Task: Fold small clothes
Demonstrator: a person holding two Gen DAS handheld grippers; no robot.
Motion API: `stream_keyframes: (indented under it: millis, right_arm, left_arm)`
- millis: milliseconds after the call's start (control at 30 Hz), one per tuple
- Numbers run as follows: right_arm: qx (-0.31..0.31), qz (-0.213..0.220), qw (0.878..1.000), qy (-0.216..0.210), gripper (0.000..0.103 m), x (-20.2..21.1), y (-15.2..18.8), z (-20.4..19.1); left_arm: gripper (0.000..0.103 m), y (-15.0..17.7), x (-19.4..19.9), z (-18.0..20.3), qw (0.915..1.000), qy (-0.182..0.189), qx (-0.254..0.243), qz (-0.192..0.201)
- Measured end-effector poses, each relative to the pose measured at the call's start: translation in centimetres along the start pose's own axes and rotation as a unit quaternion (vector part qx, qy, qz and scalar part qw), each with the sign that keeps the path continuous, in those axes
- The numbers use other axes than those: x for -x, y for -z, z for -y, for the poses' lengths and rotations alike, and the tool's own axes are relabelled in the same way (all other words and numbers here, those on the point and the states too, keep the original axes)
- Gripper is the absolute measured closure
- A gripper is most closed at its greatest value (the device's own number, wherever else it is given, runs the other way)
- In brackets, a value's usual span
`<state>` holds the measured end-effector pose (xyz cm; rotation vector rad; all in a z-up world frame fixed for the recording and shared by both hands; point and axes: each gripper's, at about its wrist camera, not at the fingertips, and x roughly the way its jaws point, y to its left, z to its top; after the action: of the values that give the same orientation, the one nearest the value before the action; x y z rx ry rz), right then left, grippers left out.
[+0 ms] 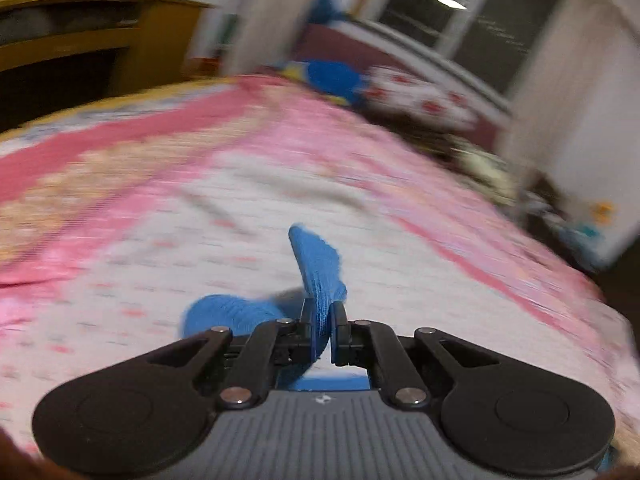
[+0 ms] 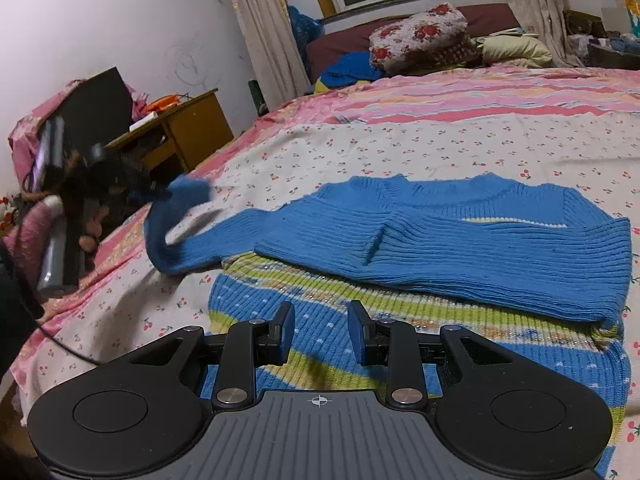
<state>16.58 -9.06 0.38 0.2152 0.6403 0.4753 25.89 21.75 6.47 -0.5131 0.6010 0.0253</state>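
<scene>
Bed: a cherry-print sheet (image 2: 360, 152) covers it, with pink striped bedding beyond; pillows lie at the far end under the window.
Sweater: the blue ribbed sweater (image 2: 460, 248) lies flat on the sheet just ahead of the right gripper, its striped body nearest the camera. One sleeve is already folded across the chest. Its width runs left to right across the right wrist view.
Free sleeve: the left sleeve (image 2: 180, 232) stretches out to the left, its long axis in line with the shoulders, and curls upward at the cuff end.
Left gripper: the left gripper (image 1: 323, 320) has its jaws pinched tight on the blue cuff (image 1: 316, 264), which stands up between the pads. In the right wrist view it is a dark blur at the sleeve's raised end.
Right gripper: the right gripper (image 2: 322, 334) hangs over the striped hem, jaws partly apart, nothing between them.
Key relation: the chest lies to the right of the held cuff, so the left hand is the one placed to carry the sleeve across.
Containers: none in view on the bed.
</scene>
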Motion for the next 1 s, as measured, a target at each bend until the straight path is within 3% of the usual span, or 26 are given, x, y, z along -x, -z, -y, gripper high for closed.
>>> stream_keyframes:
  millis: [67, 167, 300, 367, 600, 800, 1000]
  right_arm:
    - [-0.003, 0.001, 1.0, 0.002, 0.073, 0.2, 0.0, 0.3]
    - [-0.008, 0.002, 1.0, 0.005, 0.073, 0.3, -0.1, 0.8]
    - [-0.012, -0.003, 1.0, 0.01, 0.073, 0.3, 0.0, 1.4]
    - [-0.016, -0.005, 1.0, 0.009, 0.073, 0.4, 0.0, 1.8]
    - [-0.049, -0.006, 0.999, -0.002, 0.073, 0.6, -0.7, 2.9]
    - [-0.104, -0.023, 0.994, -0.03, 0.073, -0.8, -2.5, 3.1]
    - [-0.135, -0.045, 0.99, 0.008, 0.073, -2.4, -2.9, 3.9]
  left_arm:
    - [0.089, 1.2, 0.0, 2.8, 0.998, 0.054, -0.027, -0.02]
    - [0.089, 4.0, -0.3, 6.1, 0.9908, 0.1, -0.071, -0.058]
    - [0.089, 8.5, -1.8, 8.2, 0.9811, 0.08, -0.135, -0.113]
    - [0.088, 10.5, -1.8, 8.2, 0.9792, 0.066, -0.15, -0.12]
    - [0.08, 13.8, 1.6, 5.3, 0.9908, 0.088, -0.06, -0.083]
    - [0.078, 14.6, 2.2, 4.9, 0.993, 0.083, -0.066, -0.052]
    - [0.078, 15.2, 2.6, 4.2, 0.9934, 0.082, -0.072, -0.035]
